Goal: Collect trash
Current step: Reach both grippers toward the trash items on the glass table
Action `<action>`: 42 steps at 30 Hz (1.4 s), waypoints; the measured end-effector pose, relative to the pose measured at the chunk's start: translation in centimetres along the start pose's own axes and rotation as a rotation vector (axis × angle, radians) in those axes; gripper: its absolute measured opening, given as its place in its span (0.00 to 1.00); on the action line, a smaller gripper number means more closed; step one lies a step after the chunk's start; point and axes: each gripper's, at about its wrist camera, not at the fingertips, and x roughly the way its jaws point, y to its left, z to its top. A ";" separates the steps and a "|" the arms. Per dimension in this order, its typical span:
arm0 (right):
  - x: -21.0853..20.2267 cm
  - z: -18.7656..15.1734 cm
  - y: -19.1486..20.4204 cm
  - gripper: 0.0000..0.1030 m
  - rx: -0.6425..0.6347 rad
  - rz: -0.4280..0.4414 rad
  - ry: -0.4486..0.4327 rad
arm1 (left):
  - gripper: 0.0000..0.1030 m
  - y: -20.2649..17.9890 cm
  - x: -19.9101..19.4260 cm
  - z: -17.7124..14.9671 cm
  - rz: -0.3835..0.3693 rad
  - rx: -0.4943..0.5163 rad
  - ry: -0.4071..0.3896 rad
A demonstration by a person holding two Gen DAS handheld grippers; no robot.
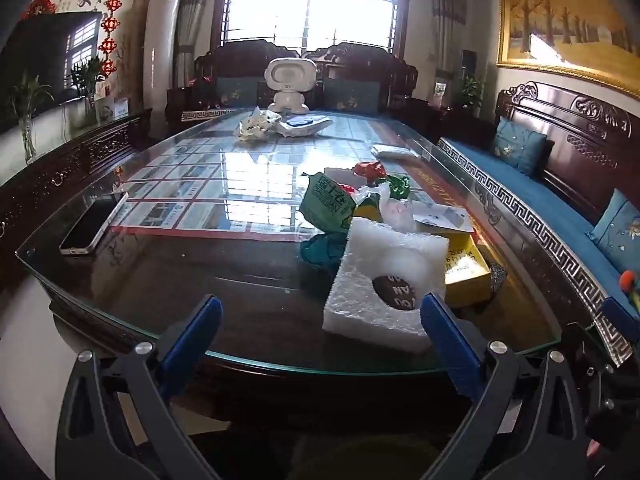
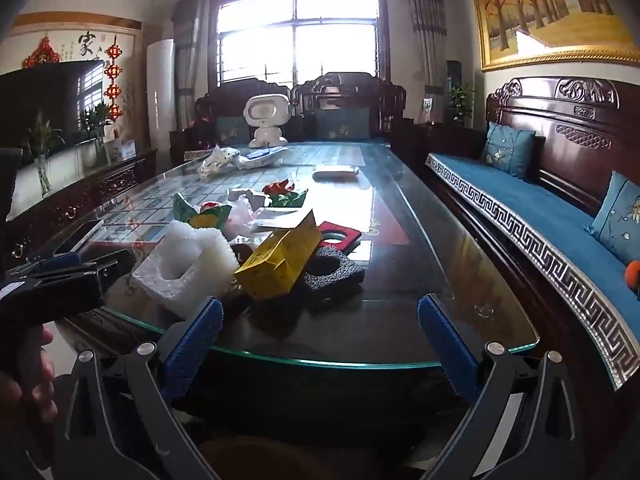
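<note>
White foam block (image 1: 384, 280), yellow box (image 2: 280, 260) and crumpled wrappers (image 1: 376, 184) sit heaped near the surface's (image 1: 240, 280) near right corner, so I hold left gripper (image 1: 320, 312) and right gripper (image 2: 320, 312) off its near edge, jaws wide apart and empty, ready to reach in.

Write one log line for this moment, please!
task: collect trash | left gripper: open, empty | right gripper: open, empty | white foam: on table

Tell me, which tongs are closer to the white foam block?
Left. The left tongs hang open at the table's near edge with one fingertip right at the white foam block. The right tongs are open too, with the block off to their left.
</note>
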 end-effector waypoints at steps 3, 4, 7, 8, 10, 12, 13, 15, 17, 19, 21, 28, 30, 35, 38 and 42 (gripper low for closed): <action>0.0 -0.1 -0.1 0.92 0.010 0.013 0.001 | 0.96 0.3 -0.1 0.0 0.013 0.006 0.001; -0.1 0.0 -0.3 0.92 0.011 0.018 0.000 | 0.96 0.4 -0.2 0.0 0.018 0.005 0.002; -0.4 0.0 -0.1 0.92 0.001 0.029 -0.008 | 0.96 0.5 -0.1 0.0 0.019 -0.001 0.001; -0.5 0.0 -0.1 0.92 -0.002 0.027 -0.009 | 0.96 0.5 -0.2 0.0 0.017 -0.001 -0.001; -0.5 0.1 0.0 0.92 -0.007 0.025 -0.011 | 0.96 0.5 -0.3 0.0 0.017 0.001 -0.006; -0.5 0.1 0.1 0.92 -0.011 0.016 -0.016 | 0.96 0.4 -0.5 0.1 0.019 0.000 -0.017; -0.5 0.1 0.1 0.92 -0.012 0.015 -0.017 | 0.96 0.4 -0.6 0.0 0.021 -0.001 -0.020; -0.6 0.1 0.0 0.92 -0.007 0.011 -0.020 | 0.96 0.4 -0.7 0.0 0.018 -0.003 -0.023; -0.6 0.1 -0.2 0.92 0.004 0.004 -0.020 | 0.96 0.5 -0.8 0.0 0.013 -0.004 -0.023; -0.4 0.2 -0.4 0.92 0.014 -0.015 -0.014 | 0.96 0.5 -0.8 0.0 0.010 -0.004 -0.023; -0.3 0.2 -0.7 0.92 0.028 -0.030 -0.016 | 0.96 0.5 -0.8 0.0 0.012 -0.003 -0.024; -0.5 0.9 -1.4 0.92 0.058 -0.046 -0.027 | 0.96 0.5 -0.5 0.0 0.029 0.014 -0.031; -0.6 1.0 -1.3 0.92 0.058 -0.047 -0.030 | 0.96 0.7 -0.4 0.0 0.035 0.010 -0.030; -0.6 1.1 -1.0 0.92 0.044 -0.045 -0.031 | 0.96 0.8 -0.2 -0.1 0.035 0.013 -0.026; -0.5 1.1 -1.0 0.92 0.043 -0.039 -0.028 | 0.96 0.9 -0.1 0.0 0.039 0.012 -0.026; -0.3 1.2 -1.0 0.92 0.044 -0.036 -0.027 | 0.96 1.1 0.0 0.1 0.037 0.007 -0.025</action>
